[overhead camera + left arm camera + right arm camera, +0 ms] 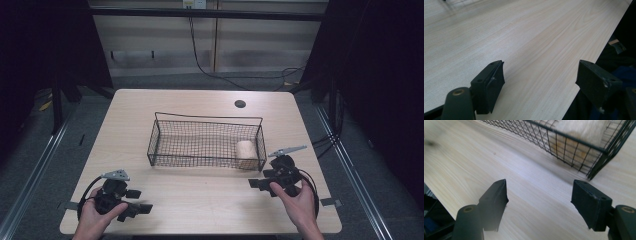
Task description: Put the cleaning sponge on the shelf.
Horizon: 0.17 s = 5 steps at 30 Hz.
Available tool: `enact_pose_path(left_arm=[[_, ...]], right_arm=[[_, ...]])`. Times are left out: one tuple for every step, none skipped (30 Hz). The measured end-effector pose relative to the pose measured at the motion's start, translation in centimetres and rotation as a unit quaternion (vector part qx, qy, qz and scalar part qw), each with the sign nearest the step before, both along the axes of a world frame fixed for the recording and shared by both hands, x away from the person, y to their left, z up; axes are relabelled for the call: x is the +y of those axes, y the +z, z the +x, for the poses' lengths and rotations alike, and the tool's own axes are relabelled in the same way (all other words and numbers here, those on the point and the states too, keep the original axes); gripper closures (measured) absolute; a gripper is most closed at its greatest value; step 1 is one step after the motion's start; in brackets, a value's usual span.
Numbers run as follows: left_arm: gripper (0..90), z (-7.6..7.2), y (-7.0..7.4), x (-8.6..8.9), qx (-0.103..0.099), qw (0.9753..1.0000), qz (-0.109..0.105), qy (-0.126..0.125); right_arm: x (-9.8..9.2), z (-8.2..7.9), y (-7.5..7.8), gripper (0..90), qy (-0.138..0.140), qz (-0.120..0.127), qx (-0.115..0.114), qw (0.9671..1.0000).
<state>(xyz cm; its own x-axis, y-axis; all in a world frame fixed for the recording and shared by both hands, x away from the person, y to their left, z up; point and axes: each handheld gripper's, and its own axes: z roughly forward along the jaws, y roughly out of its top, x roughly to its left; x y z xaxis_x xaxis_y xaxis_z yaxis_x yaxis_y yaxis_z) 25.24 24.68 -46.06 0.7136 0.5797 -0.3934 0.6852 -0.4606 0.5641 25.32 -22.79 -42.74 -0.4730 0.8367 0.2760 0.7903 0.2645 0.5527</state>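
One wire basket [205, 142] stands near the middle of the light wooden worktop [200, 200], its long side facing the person. Inside it lies one pale, beige roll-shaped thing [245, 152], pushed to the basket's right end and touching the mesh there; what it is made of cannot be told. The rest of the basket holds nothing else that can be made out.

Two tools are in the scene, one in each hand. The left tool [137, 201] sits at the near left corner of the worktop, well apart from the basket, held by the left hand [95, 215]. In the left gripper view the left tool [540, 82] has its two black jaws spread wide, with bare wood and the worktop's edge between them and nothing gripped.

The right tool [256, 184] rests on the worktop just in front of the basket's right end, held by the right hand [300, 202]. In the right gripper view the right tool [539, 201] also stands wide, two jaws apart over bare wood, holding nothing; the basket's corner [596, 167] and the pale thing [579, 132] behind the mesh lie just beyond its jaws.

One dark round hole [240, 104] shows in the far part of the worktop
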Motion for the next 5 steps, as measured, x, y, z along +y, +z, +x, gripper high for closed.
enact_pose_path(left_arm=[[21.9, 0.0, 0.0, 0.0, 0.0, 1.0, 0.001, -0.001], [22.0, 0.0, 0.0, 0.0, 0.001, 1.0, 0.0, -0.001], [21.9, 0.0, 0.0, 0.0, 0.0, 1.0, 0.0, 0.0], [21.9, 0.0, 0.0, 0.0, 0.0, 1.0, -0.001, 0.0], [21.9, 0.0, 0.0, 0.0, 0.0, 1.0, -0.001, 0.0]], right_arm=[[-0.2, -0.1, -0.4, 28.7, 0.001, -0.001, 0.001, 1.0], [-0.3, -0.2, -0.7, 28.7, -0.001, -0.001, 0.001, 1.0], [-0.4, -0.3, -1.1, 28.7, -0.005, -0.001, 0.002, 1.0], [-0.5, -0.3, -1.3, 28.6, -0.005, -0.002, 0.004, 1.0], [-0.6, -0.4, -1.6, 28.1, -0.005, -0.004, 0.006, 1.0]])
